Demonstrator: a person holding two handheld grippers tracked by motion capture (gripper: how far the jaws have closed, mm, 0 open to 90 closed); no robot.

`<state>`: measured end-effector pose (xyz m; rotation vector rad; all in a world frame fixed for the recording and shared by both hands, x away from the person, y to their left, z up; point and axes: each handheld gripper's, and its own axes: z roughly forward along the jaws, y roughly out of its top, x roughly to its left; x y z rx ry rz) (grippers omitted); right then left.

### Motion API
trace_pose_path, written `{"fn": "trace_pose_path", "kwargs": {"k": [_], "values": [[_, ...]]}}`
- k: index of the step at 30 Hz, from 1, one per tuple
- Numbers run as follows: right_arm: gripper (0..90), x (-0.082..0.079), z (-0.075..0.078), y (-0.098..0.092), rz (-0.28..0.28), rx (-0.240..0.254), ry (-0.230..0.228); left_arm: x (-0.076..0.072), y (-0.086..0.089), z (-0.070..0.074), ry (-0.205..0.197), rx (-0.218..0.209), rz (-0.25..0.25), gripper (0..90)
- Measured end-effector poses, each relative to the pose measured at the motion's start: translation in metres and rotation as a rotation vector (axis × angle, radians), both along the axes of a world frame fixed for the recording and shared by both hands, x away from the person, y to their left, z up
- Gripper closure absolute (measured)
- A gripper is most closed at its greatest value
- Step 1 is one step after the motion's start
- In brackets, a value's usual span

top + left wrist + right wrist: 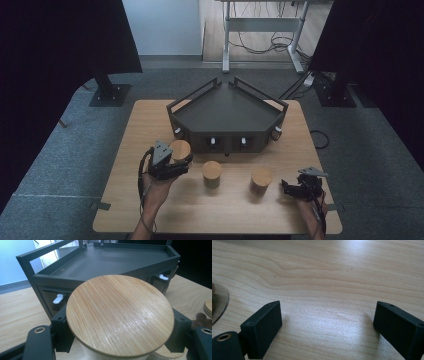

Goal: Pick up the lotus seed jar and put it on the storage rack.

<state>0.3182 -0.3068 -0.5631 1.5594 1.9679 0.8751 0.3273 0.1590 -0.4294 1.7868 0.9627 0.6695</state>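
The jar [180, 150] with the wooden lid sits clamped between the left gripper's [172, 162] jaws just in front of the dark tray [227, 114], while the right gripper [289, 189] rests wide and empty on the table [145, 125].

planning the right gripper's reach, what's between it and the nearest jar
Bare wooden table in the high view: nothing lies between the right gripper and the nearest jar.

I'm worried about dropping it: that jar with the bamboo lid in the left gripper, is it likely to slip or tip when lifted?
The jar looks like smooth glass, so it may be slippery. The left gripper clamps just under the wide lid, which could catch a slide. Its flat lid may only rest loose; keep it upright.
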Motion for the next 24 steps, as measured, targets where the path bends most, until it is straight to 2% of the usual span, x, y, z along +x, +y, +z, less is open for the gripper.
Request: {"fn": "trace_pose_path", "kwargs": {"k": [24], "values": [[7.7, 0.0, 0.0, 0.0, 0.005, 0.0, 0.0, 0.013, -0.001, 0.011, -0.002, -0.014, 0.002, 26.0]]}}
